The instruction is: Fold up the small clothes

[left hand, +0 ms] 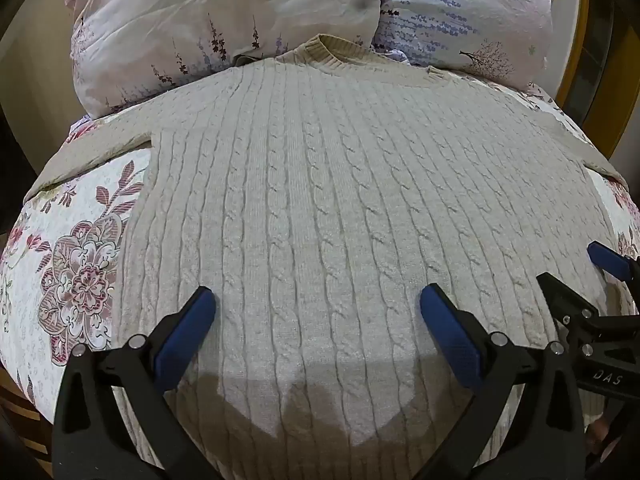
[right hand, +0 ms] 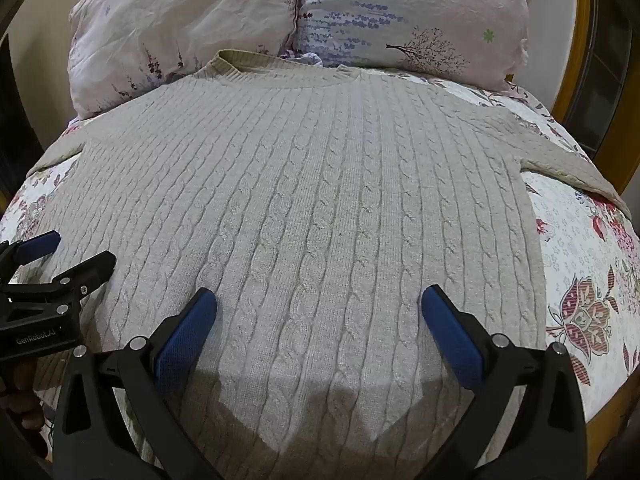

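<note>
A cream cable-knit sweater point(left hand: 320, 184) lies flat on the bed, collar point(left hand: 340, 50) at the far end by the pillows, sleeves spread to both sides. It also fills the right wrist view point(right hand: 304, 200). My left gripper point(left hand: 318, 320) is open and empty, hovering over the sweater's lower part near the hem. My right gripper point(right hand: 318, 320) is open and empty, over the lower part too. The right gripper shows at the right edge of the left wrist view point(left hand: 580, 268). The left gripper shows at the left edge of the right wrist view point(right hand: 68, 252).
The bed has a white quilt with a red-purple flower print point(left hand: 80, 280), also seen in the right wrist view point(right hand: 584, 280). Two pale floral pillows point(left hand: 224, 20) point(right hand: 420, 12) stand behind the collar. A wooden bed frame point(right hand: 576, 72) runs along the right.
</note>
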A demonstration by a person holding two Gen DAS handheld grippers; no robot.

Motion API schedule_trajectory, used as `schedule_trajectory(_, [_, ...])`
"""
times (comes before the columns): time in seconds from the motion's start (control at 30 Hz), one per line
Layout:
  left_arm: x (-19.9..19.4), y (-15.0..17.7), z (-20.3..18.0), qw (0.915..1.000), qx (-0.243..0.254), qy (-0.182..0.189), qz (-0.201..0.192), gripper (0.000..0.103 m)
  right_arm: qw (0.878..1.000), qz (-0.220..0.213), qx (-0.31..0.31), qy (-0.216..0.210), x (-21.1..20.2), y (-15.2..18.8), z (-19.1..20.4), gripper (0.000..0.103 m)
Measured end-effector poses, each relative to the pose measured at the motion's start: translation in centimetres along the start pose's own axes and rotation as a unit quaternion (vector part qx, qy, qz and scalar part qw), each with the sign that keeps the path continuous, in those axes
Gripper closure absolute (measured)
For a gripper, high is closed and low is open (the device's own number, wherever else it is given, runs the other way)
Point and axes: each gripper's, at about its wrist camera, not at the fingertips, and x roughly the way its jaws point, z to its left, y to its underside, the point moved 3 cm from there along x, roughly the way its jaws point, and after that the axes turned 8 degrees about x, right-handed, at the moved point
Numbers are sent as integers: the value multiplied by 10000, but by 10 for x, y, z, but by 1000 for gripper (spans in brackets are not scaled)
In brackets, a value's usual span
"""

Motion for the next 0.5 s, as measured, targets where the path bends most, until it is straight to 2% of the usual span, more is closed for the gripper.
schedule_trajectory(0.5, [0,0,0,10000,-15,22,14,2,10000,2,0,-1,0,0,0,1])
